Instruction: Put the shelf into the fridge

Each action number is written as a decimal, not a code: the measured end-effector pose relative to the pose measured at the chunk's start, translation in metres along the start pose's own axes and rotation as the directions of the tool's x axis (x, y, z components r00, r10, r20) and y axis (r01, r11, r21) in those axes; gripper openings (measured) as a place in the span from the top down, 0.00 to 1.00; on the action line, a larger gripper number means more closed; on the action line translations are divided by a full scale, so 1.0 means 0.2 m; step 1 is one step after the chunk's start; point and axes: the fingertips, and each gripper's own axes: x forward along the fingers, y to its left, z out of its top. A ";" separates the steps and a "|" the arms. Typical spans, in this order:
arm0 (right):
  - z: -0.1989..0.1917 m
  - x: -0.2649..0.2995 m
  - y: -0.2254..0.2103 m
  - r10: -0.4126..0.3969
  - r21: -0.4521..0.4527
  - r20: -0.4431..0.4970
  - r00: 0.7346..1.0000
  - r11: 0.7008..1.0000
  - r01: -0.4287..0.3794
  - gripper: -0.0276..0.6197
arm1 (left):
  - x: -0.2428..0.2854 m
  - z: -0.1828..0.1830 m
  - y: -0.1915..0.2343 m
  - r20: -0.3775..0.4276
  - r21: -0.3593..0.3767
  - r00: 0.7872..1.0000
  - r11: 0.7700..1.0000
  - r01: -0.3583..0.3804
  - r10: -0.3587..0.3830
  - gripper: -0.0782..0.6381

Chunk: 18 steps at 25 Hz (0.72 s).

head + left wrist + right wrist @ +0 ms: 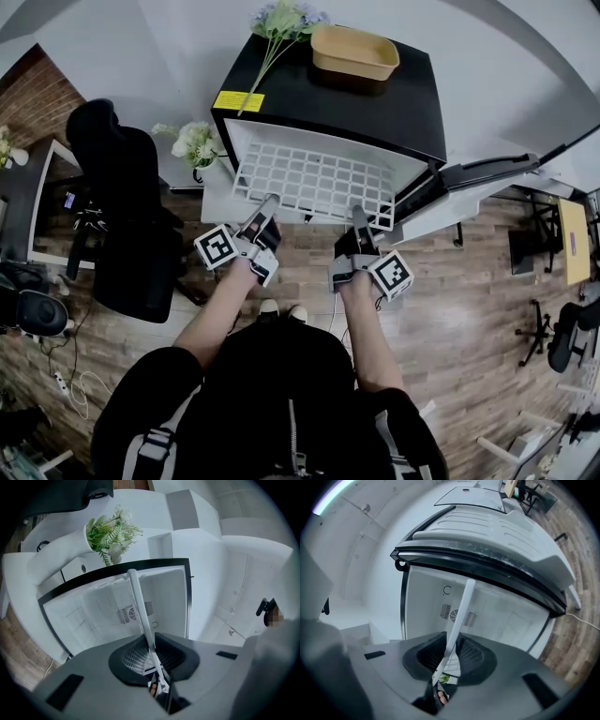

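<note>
White wire shelf (314,183): is projecting from the open front of the black fridge (375,103). Left hand-held gripper (269,204) and right hand-held gripper (359,217) are each clamping its near edge, jaws closed on it.

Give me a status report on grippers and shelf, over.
Left gripper and right gripper shut on shelf front edge. Shelf rear edge at fridge opening, mostly outside. Door open; nothing seen blocking.

The white wire-grid shelf (314,183) vanishes at its 12 o'clock edge beneath the black boxy fridge (375,112); the yellow rectangular sticker (238,101) bears unreadable print.
</note>
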 end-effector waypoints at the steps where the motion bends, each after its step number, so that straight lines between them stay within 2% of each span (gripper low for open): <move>1: 0.00 0.00 0.00 0.000 0.001 0.001 1.000 1.000 0.000 0.85 | 0.00 0.00 0.00 0.002 -0.001 1.000 1.000 0.002 -0.002 0.82; 18: 0.07 0.14 -0.04 -0.017 -0.041 0.007 1.000 0.999 0.017 0.85 | 0.14 0.07 0.06 0.001 0.016 1.000 1.000 -0.003 0.003 0.82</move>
